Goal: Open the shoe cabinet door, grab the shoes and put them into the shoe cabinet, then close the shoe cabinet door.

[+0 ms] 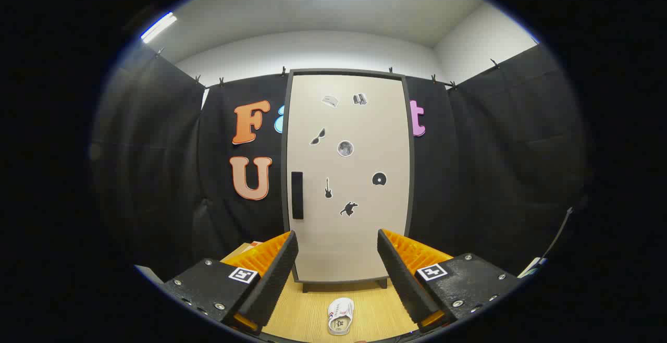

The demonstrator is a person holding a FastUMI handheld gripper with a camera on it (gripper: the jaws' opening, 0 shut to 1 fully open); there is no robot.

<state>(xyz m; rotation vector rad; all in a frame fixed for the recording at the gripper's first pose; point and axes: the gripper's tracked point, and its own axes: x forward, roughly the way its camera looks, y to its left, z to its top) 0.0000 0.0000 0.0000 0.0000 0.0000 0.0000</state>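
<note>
The gripper point(337, 259) is being held with its fingers spread wide, nothing between them. Low in the frame's centre, a white shoe point(341, 316) is lying on the wooden floor point(305, 314), its long axis running toward the cabinet. Beyond, the shoe cabinet door point(349, 176) is standing closed, its dark handle point(297, 195) left of the fingers' midline.

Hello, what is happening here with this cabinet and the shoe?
A person is holding a gripper open and pointed at a tall shoe cabinet, gripping nothing. The cabinet door is shut, with a dark handle near one edge and small stickers on its front. A white shoe lies on the wooden surface between the fingers, in front of the cabinet. Nothing has been opened or picked up yet.
</note>
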